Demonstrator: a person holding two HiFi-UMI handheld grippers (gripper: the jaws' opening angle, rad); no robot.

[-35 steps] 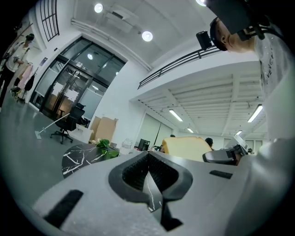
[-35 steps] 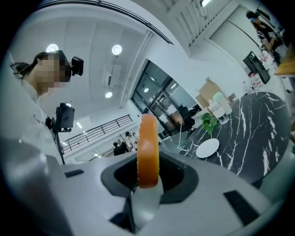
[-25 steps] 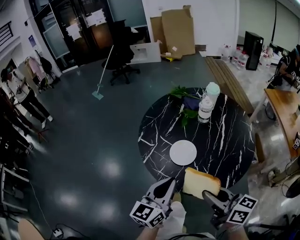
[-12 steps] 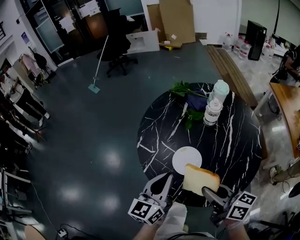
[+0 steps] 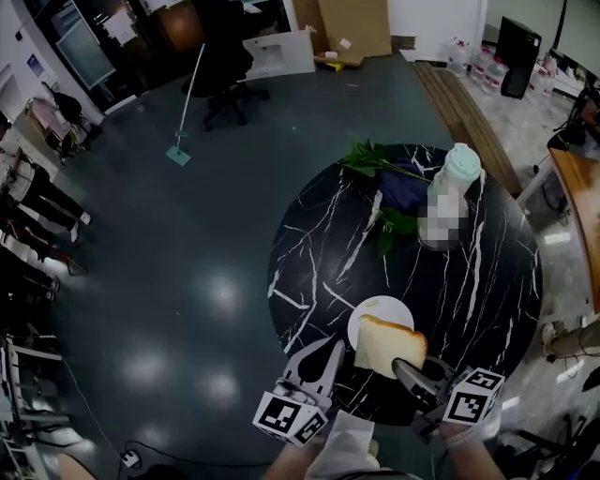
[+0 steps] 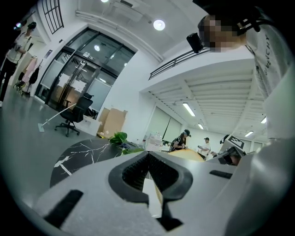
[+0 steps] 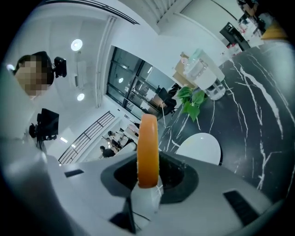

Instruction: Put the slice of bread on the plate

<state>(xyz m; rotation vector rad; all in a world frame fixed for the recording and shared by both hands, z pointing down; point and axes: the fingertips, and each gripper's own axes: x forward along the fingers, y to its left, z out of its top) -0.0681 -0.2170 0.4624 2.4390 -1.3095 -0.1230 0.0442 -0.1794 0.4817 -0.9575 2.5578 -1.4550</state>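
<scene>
Slice of bread (image 5: 386,344): clenched in my right claw (image 5: 405,367), pads on both faces, crust seen edge-on between the jaws in the right gripper view. It's held off the table (image 5: 487,281) at the near rim. From the head view it overlaps the near-right part of the plate (image 5: 373,309); can't tell if it touches. The right gripper view shows the plate just ahead and slightly right of the slice. Around it, on the far side of the plate and well apart from it: green-capped bottle (image 5: 461,169), second bottle (image 7: 213,85) just beside it, green leaves (image 5: 375,159) and a dark blue item (image 5: 405,192) among them. Off the table: office chair (image 5: 220,75), mop (image 5: 183,103), cardboard (image 5: 356,23), people (image 5: 37,187) along the left edge. Pose: right claw points toward the plate, nose a bit below level. Left claw (image 5: 333,352) is level, just left of the slice, near the plate's near-left edge, jaws together at the tips with nothing between them. Count: one slice, one plate, two bottles, two claws, one chair.
</scene>
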